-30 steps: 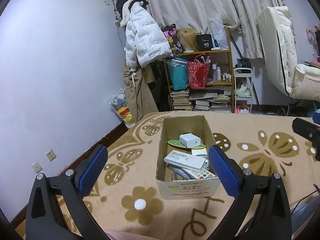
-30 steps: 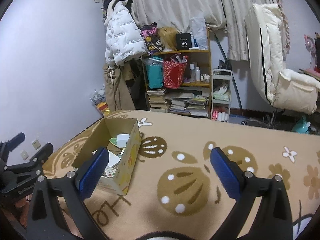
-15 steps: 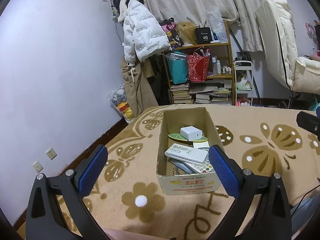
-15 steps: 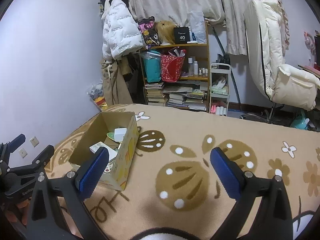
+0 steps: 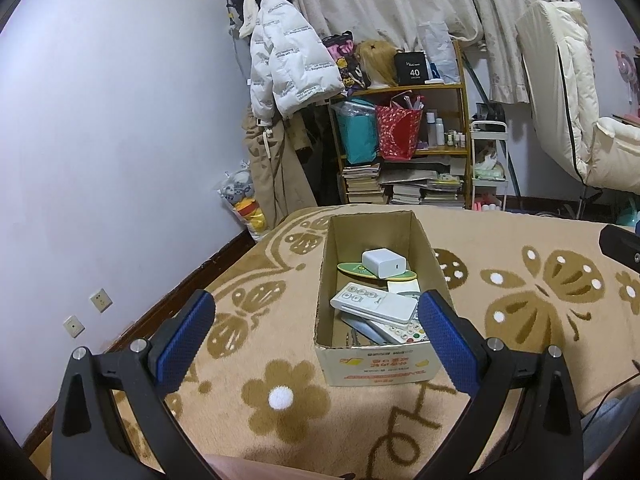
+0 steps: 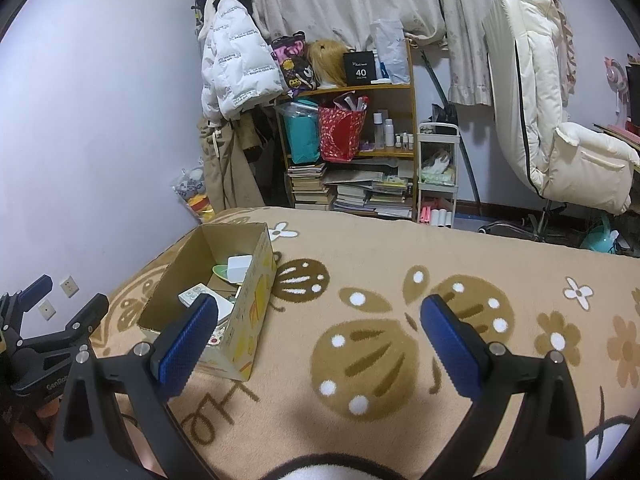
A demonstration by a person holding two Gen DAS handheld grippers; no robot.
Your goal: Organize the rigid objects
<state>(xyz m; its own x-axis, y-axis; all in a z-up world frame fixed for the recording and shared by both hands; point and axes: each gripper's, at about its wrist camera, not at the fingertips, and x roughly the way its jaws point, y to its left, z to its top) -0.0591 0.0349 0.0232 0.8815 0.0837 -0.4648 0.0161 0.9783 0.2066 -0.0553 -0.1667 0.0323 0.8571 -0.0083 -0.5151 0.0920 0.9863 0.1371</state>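
An open cardboard box (image 5: 376, 368) stands on the tan patterned blanket (image 5: 540, 320). It holds a white charger block (image 5: 383, 263), a green oval item (image 5: 352, 270), a white remote (image 5: 374, 307) and a second remote with coloured buttons (image 5: 404, 334). My left gripper (image 5: 316, 338) is open and empty, held just in front of the box. My right gripper (image 6: 318, 338) is open and empty over bare blanket, to the right of the box (image 6: 240, 312).
A bookshelf (image 5: 404, 148) with bags, bottles and stacked books stands against the far wall. A white jacket (image 5: 288, 64) hangs beside it. A cream chair (image 6: 560, 136) is at the right. The wall runs along the bed's left edge.
Both grippers have drawn back and risen a little; the box looks slightly farther off. Both stay open and empty.
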